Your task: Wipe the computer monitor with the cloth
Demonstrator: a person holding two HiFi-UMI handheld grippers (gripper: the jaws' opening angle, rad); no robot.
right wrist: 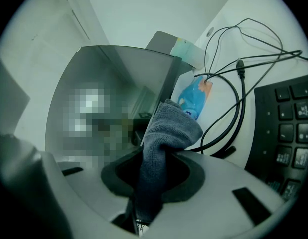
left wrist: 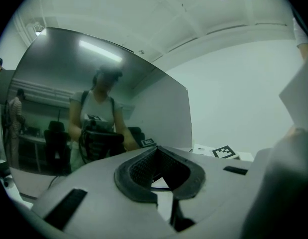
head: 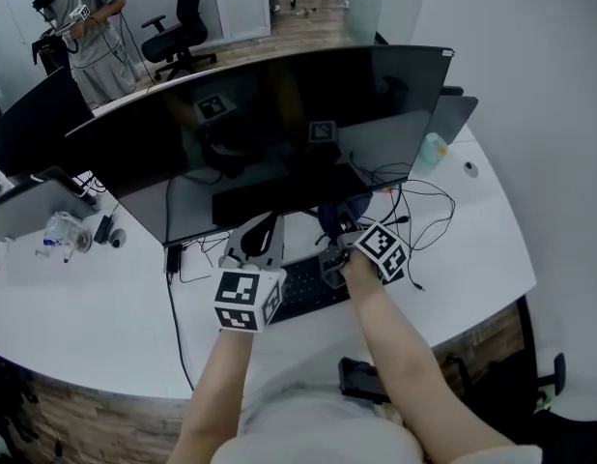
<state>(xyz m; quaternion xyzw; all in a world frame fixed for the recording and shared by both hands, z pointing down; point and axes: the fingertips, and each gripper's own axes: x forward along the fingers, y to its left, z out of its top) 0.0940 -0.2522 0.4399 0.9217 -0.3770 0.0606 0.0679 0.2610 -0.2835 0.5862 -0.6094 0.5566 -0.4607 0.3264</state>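
**Desk** (head: 76,307): white, curved, wood-faced at the near edge. Both grippers are held over its near middle.

**Second screen** (head: 28,124): dark, set well to the left of the left gripper and beyond it.

**Person** (head: 86,27): seen standing far beyond the left gripper and to its left. An office chair (head: 178,37) is placed to that person's right.

**Left gripper** (head: 263,232): carried just left of the right gripper and pointed at the lower edge of the monitor. Its jaws are brought together with the tips touching. Nothing is held between them. Only a small hollow is left between the dark pads, through which white desk is seen.

**Monitor** (head: 279,114): wide, curved, dark and glossy. It is set straight ahead of both grippers and rises above them. In the left gripper view the holder of the grippers is seen mirrored in it.

**Keyboard** (head: 308,288): black. It lies below and between the two grippers, and to the right of the right gripper's jaws in that gripper's own view.

**Right gripper** (head: 342,245): held just right of the left gripper. Its jaws are clamped on the cloth.

**Cloth** (right wrist: 166,133): grey-blue, pinched between the right gripper's pads. It stands up past the tips with its top folded over, close before the monitor's lower edge. Contact with the screen cannot be told.

**Cables** (right wrist: 238,83): black, looped on the desk just right of the right gripper.

**Bottle** (right wrist: 194,97): blue, ahead and to the right of the right gripper, by the monitor's right end.
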